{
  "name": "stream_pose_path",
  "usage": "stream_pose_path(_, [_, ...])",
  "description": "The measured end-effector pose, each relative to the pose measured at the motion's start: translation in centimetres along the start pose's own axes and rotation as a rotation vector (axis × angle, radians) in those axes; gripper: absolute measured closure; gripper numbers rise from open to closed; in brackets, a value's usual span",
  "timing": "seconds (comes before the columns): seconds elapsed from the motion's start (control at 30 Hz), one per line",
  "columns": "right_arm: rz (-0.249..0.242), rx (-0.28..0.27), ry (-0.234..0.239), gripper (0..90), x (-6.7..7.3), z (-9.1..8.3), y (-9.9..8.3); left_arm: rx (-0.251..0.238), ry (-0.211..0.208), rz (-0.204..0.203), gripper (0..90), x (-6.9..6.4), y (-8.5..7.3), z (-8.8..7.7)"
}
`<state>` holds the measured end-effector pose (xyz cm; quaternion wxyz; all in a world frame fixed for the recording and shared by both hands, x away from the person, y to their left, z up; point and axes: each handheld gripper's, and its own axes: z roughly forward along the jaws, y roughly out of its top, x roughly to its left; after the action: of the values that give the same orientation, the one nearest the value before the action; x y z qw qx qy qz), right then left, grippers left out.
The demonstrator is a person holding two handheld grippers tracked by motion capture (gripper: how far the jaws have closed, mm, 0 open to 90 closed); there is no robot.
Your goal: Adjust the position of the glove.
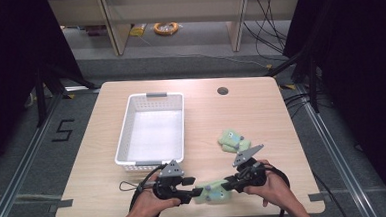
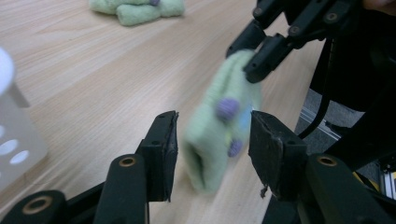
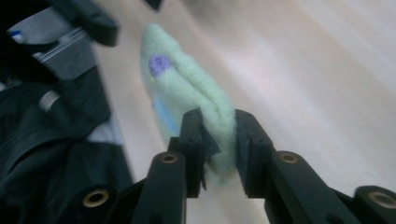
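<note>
Lab or recording studio setup, not a home. Light wood table (image 1: 191, 113) stands alone on grey carpet floor (image 1: 178, 64), with black curtains (image 1: 359, 79) hung at 9 and 3 o'clock. Black stand legs (image 1: 45, 91) and metal floor rails (image 1: 333, 146) flank it. Loose cables (image 1: 271, 19) trail at 1 o'clock, an orange cable coil (image 1: 166, 28) lies at 12. Tape number "5" (image 1: 63, 130) marks the floor at 9 o'clock. Plain wooden shelving (image 1: 116, 22) stands behind.
</note>
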<state>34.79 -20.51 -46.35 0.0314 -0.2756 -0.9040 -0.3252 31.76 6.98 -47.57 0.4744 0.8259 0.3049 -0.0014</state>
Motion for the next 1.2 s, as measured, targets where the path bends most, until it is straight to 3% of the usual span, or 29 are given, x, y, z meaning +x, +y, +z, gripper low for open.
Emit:
stream_pose_path(0.1, [0.005,-0.003,-0.035,67.6,-0.9,0.7,0.7,0.001,0.018,-0.007,51.4,0.2,-0.2,0.0])
stream_pose_path(0.2, [0.005,0.019,-0.081,62.8,-1.4,1.5,1.0,0.009,0.038,0.022,52.0,0.3,-0.3,-0.2])
stream_pose_path(0.27, [-0.009,0.017,-0.087,58.9,-1.4,1.5,1.0,0.009,0.048,0.029,52.0,0.3,-0.5,-0.3])
stream_pose_path(0.37, [0.003,-0.031,-0.122,56.8,-1.0,0.9,0.8,0.022,0.065,0.028,52.0,0.5,-0.7,-0.3])
stream_pose_path(0.4, [-0.027,-0.02,-0.14,56.6,-1.0,0.4,0.8,0.03,0.072,0.031,52.0,0.6,-0.8,-0.3])
stream_pose_path(0.47, [0.014,-0.029,-0.186,54.7,-0.1,-0.4,0.4,0.039,0.08,0.013,52.0,0.7,-1.0,-0.1])
stream_pose_path(0.5, [0.01,-0.021,-0.163,54.1,0.2,-0.8,0.2,0.045,0.08,0.031,52.0,0.8,-1.0,-0.1])
stream_pose_path(0.53, [0.009,-0.02,-0.188,53.4,0.4,-1.0,0.0,0.053,0.084,0.02,51.8,0.9,-1.0,0.0])
stream_pose_path(0.6, [0.002,-0.033,-0.184,52.9,1.0,-1.0,-0.7,0.065,0.083,0.008,51.0,1.0,-1.1,0.3])
stream_pose_path(0.63, [-0.007,-0.013,-0.187,52.8,1.2,-1.1,-1.0,0.075,0.08,0.001,50.6,1.0,-1.2,0.5])
stream_pose_path(0.9, [-0.013,0.018,-0.168,51.1,2.8,0.5,-2.3,0.119,0.067,-0.009,52.4,0.9,-1.5,2.0])
stream_pose_path(0.93, [-0.006,0.026,-0.192,50.9,2.9,0.7,-2.3,0.124,0.065,0.003,53.2,0.8,-1.5,2.1])
stream_pose_path(1.0, [-0.053,0.025,-0.183,51.0,2.9,1.1,-2.2,0.132,0.068,0.004,54.4,0.7,-1.4,2.5])
stream_pose_path(1.03, [-0.074,0.037,-0.182,51.9,2.8,1.4,-2.1,0.135,0.066,-0.001,56.4,0.7,-1.4,2.7])
stream_pose_path(1.1, [-0.097,0.039,-0.208,60.7,2.9,1.9,-2.1,0.16,0.055,0.03,62.6,0.7,-1.3,3.0])
stream_pose_path(1.2, [-0.103,0.071,-0.192,75.8,2.8,1.9,-2.2,0.174,0.066,0.055,75.1,0.2,-1.3,3.5])
